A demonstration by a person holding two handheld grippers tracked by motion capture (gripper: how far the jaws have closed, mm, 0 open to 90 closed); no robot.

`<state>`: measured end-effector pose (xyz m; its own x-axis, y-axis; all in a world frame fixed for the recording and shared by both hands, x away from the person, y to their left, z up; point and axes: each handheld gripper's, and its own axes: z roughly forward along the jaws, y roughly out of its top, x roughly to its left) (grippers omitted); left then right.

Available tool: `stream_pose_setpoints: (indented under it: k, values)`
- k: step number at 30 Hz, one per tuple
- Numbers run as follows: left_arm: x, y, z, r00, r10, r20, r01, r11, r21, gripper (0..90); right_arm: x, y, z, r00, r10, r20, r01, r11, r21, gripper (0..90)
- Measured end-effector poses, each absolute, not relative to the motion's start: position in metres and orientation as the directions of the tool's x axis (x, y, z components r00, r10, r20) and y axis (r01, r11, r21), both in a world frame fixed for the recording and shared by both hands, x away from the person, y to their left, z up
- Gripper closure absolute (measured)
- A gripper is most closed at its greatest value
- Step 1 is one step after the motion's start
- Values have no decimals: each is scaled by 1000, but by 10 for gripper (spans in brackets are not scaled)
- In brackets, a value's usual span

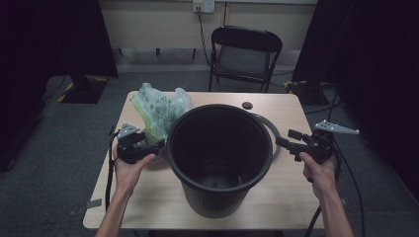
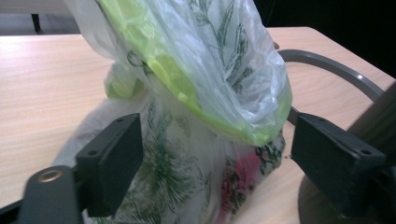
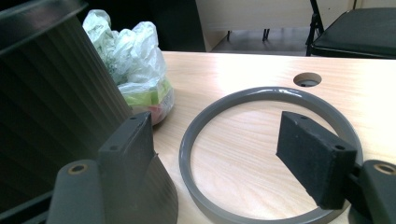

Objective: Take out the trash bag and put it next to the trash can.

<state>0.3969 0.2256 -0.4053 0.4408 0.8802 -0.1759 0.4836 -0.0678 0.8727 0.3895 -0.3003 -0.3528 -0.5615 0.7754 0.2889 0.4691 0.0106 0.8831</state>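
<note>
Two grippers, both with fingers spread wide and nothing clamped yet. The left gripper [image 1: 148, 146] has its fingers [image 2: 109, 161] on either side of the crumpled clear plastic bag with green leaf print [image 2: 196, 93], but the pads aren't pressing on it, so it looks like a lined-up grab, not a hold. The bag sits on the pale wooden worktop [image 1: 291, 197], bunched up and standing more or less upright, its long axis running up from the worktop and its gathered top leaning a bit away from the fingers. Just to one side of those fingers is the big black ribbed plastic bucket [image 1: 220, 148], mouth up, so I'd guess the bag is headed in as a liner.

The right gripper [image 1: 286, 143] hangs beside the bucket's other wall, its fingers [image 3: 317, 158] framing the flat grey plastic ring [image 3: 261, 95] lying just beyond them. That ring probably clamps the liner on the rim, which would explain parking it close.
</note>
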Motion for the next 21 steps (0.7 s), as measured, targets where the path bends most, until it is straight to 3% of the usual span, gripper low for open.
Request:
stream_pose_setpoints:
  k: [15, 21]
  values:
    - [364, 217, -416, 476, 876, -79, 462, -172, 870, 157, 406, -306, -377, -525, 800, 290, 515, 28, 857, 312]
    - [353, 206, -426, 507, 860, -61, 487, -228, 843, 158, 412, -303, -385, -512, 815, 273, 486, 12, 874, 303]
